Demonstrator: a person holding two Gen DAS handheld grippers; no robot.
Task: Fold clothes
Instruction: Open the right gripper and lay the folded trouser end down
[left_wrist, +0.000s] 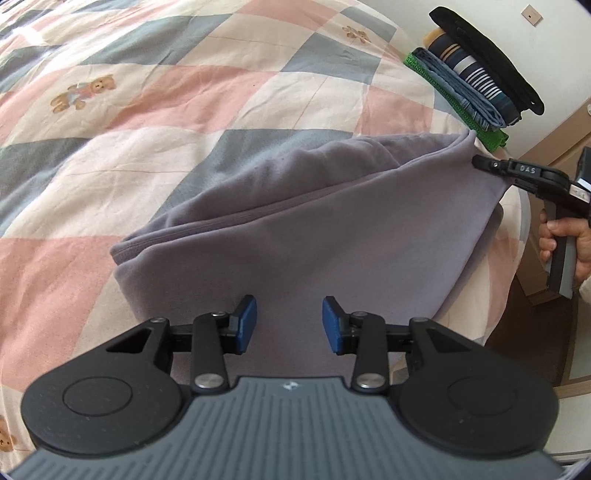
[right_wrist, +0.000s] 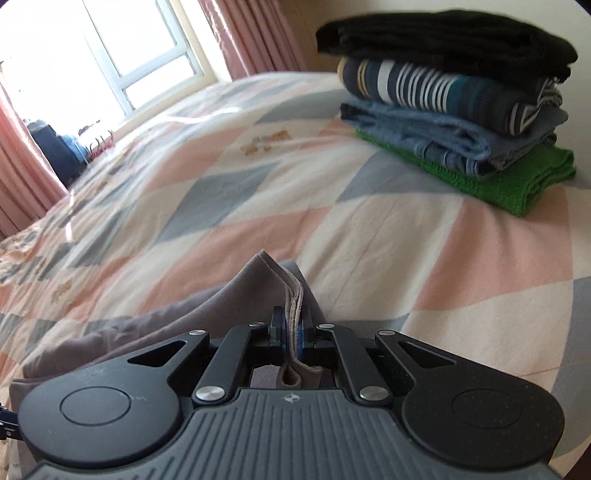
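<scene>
The garment (left_wrist: 310, 236), a soft lilac-grey fleece-like piece already doubled over on itself, lies on the bed directly ahead of the left gripper (left_wrist: 289, 320) and runs away from it toward the right gripper (left_wrist: 480, 162), so its long axis stretches roughly between the two tools. The left gripper stands wide open, its blue pads apart over the near edge of the cloth and holding nothing; whether the pads touch the fabric cannot be told. The right gripper (right_wrist: 290, 334) is closed on the far corner, and its own camera shows several stacked layers with raw-looking edges pinched between the jaws and lifted slightly off the quilt (right_wrist: 369, 229). A hand (left_wrist: 561, 240) grips that tool's handle. The left gripper is the nearer one to the free edge, so the next fold appears to depend on it taking that edge while the right keeps the corner taut. The quilt is a thin cotton patchwork of pink, cream and grey-blue diamonds with small bears. Ahead and to the right of the right gripper, well apart from the garment, sits a pile (right_wrist: 454, 107) of folded clothes: green knit at the bottom, then blue denim, a striped piece, and black on top.
</scene>
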